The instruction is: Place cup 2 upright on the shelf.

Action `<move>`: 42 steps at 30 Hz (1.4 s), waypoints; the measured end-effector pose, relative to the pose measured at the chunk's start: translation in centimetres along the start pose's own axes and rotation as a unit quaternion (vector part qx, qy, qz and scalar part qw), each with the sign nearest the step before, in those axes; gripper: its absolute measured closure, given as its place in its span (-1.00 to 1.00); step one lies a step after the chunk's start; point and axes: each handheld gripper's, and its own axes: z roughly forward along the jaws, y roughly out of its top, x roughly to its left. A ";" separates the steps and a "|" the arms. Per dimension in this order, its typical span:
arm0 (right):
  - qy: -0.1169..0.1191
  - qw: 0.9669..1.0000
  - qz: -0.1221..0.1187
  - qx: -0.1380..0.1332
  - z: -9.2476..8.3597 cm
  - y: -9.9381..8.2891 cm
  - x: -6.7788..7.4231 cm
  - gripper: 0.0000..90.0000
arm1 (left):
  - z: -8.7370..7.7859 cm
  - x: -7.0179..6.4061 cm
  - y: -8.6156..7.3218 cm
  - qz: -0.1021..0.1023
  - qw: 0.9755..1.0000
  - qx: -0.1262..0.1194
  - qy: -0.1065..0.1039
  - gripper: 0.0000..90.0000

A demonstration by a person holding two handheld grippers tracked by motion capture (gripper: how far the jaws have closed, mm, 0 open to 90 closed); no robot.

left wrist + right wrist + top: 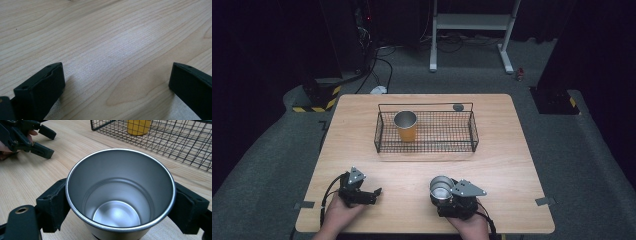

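Note:
A silver metal cup (120, 195) stands upright between the jaws of my right gripper (120, 205), which is shut on its sides; from above the silver cup (441, 187) is near the table's front edge, right of centre. My left gripper (373, 194) rests at the front left, open, with bare wood between its jaws (117, 82). Farther off in the right gripper view is the left gripper (43, 141), held by a hand. An orange cup with a metal interior (405, 126) stands upright in the left part of the black wire basket (472, 131).
The wire basket (175, 147) sits at the table's middle back, its right part bare. A small dark round object (458, 107) lies on the table behind the basket. A white frame stand (472, 22) and cables are on the floor beyond.

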 end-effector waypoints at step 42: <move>-0.043 0.999 0.007 -0.030 -2.0 0.6 -1.8 -0.64 | 0.0 0.0 0.0 0.001 1.000 0.001 0.001 -0.99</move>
